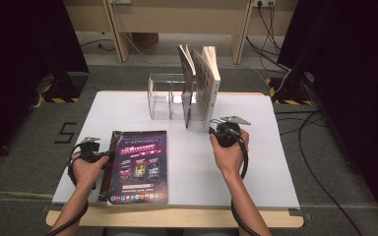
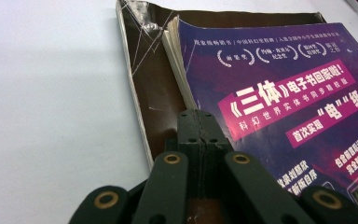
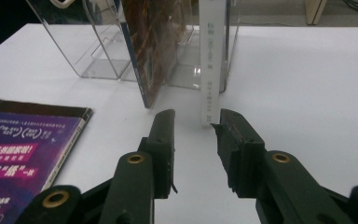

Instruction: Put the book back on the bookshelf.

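The left gripper (image 2: 196,122) has its fingers closed on the spine-side edge of the magazine (image 1: 137,166), which lies flat on the white bench (image 1: 275,162) at about seven o'clock from the bench's middle. In the left gripper view the pinch sits where the brown inner cover meets the purple front cover, near the loose page block. The right gripper (image 3: 193,122) stands with fingers apart and nothing between them, aimed at the white book (image 3: 213,65) that stands upright just ahead, at about twelve o'clock from the tips. That book and a darker book (image 1: 187,88) lean in the clear rack (image 1: 165,96) at the bench's twelve o'clock side.

Judgement: the step in hand appears to be lifting the magazine by its spine. To do it well, keep the pinch deep across all pages, raise the spine edge first, and let the free right fingers support the far edge so that the covers do not splay.
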A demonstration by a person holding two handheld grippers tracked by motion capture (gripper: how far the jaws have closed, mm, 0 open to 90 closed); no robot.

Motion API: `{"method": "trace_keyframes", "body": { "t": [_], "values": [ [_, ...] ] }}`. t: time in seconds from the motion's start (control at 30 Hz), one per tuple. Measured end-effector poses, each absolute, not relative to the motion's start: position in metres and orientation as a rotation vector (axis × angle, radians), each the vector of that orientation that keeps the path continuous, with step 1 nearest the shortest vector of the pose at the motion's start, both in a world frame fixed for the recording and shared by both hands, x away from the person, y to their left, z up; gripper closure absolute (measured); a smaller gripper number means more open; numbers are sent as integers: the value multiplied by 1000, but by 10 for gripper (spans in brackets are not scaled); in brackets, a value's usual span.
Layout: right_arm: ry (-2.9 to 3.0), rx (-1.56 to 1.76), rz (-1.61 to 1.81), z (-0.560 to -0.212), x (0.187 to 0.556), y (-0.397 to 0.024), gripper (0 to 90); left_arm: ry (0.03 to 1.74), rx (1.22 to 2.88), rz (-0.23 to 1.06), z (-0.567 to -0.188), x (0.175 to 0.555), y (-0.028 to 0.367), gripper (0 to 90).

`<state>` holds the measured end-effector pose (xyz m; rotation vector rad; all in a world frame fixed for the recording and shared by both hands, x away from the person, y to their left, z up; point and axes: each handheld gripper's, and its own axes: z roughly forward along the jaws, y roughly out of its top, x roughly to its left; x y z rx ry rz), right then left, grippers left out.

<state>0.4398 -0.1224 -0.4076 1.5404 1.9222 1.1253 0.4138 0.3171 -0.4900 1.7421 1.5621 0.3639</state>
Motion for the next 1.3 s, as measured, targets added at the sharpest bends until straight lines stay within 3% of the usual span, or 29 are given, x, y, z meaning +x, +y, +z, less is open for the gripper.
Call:
{"method": "trace_keyframes", "body": {
  "t": [0.6, 1.3],
  "values": [
    [2041, 1613, 1091, -432, 445, -116, 637, 1533, 1795, 295, -488, 418, 295, 893],
    [2312, 1592, 1069, -460, 472, -32, 592, 1515, 1783, 275, -489, 384, 295, 892]
  ]
}}
